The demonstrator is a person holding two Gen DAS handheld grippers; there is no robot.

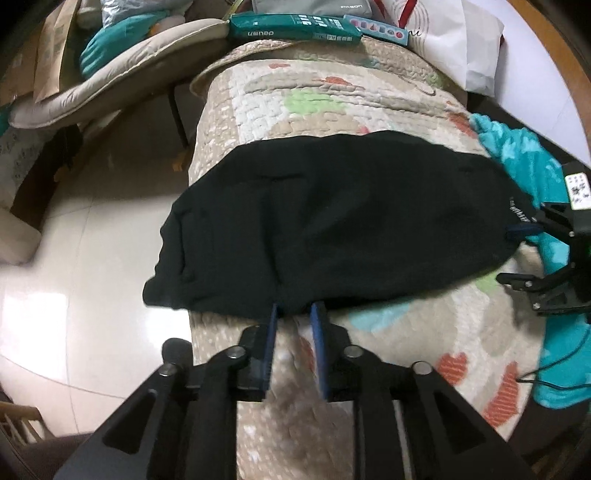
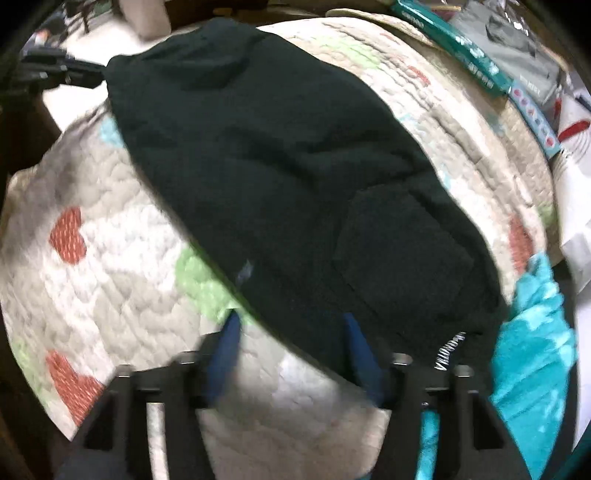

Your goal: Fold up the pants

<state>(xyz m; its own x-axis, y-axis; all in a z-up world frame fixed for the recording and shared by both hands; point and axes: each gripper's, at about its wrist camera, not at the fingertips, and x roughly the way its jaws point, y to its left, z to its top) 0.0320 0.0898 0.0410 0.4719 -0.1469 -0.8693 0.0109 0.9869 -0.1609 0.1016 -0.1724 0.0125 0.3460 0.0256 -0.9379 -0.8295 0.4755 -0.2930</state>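
Observation:
Black pants [image 1: 332,221] lie folded across a quilted cover [image 1: 332,92] with hearts on it. Their left end hangs past the cover's edge. My left gripper [image 1: 296,309] sits at the pants' near edge. Its blue fingers are a little apart and the pads do not press the cloth. At the right end, by the white lettering, my right gripper [image 1: 515,256] stands wide open. In the right wrist view the right gripper [image 2: 291,321] straddles the pants' [image 2: 277,166] near edge, and a back pocket [image 2: 402,254] shows. The left gripper [image 2: 74,70] is at the far end.
A teal blanket [image 1: 517,155] lies bunched at the cover's right side, with a cable over it. Green boxes [image 1: 295,27] and a white bag [image 1: 461,48] sit at the far end. A pale tiled floor [image 1: 92,240] drops off to the left, beside a beige cushion [image 1: 129,62].

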